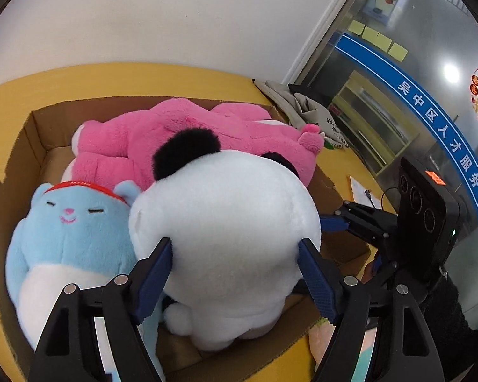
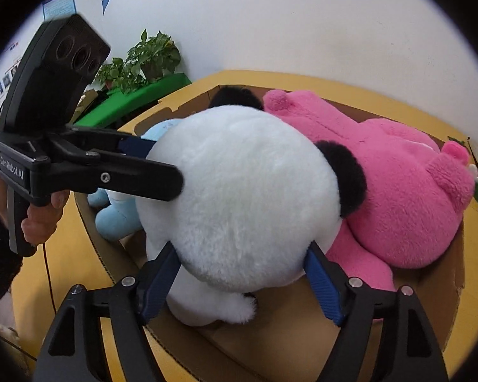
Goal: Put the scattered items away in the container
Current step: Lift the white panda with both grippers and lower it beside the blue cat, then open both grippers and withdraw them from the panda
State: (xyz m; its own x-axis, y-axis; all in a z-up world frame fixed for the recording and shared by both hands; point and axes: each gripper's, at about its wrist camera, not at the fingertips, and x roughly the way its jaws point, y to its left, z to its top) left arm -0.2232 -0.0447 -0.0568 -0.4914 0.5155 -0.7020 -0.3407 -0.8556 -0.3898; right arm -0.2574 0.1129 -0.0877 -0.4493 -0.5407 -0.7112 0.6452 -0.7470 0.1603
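A white panda plush (image 1: 226, 232) with black ears sits in the cardboard box (image 1: 25, 146), seen from behind. My left gripper (image 1: 235, 254) is spread wide with its blue pads pressed on both sides of the panda's head. My right gripper (image 2: 242, 254) grips the same panda (image 2: 245, 184) from another side, its pads also pressed into the fur. A pink bear plush (image 1: 188, 133) lies across the back of the box, and a light blue plush (image 1: 67, 232) with a red headband lies at the left. The pink bear (image 2: 398, 184) and the blue plush (image 2: 118, 216) also show in the right wrist view.
The box (image 2: 302, 343) rests on a yellow table (image 1: 143, 76) against a white wall. A folded cloth bag (image 1: 302, 108) and papers (image 1: 363, 191) lie at the table's right. Potted plants (image 2: 143, 60) stand on a green shelf. A glass partition (image 1: 414, 95) is at the right.
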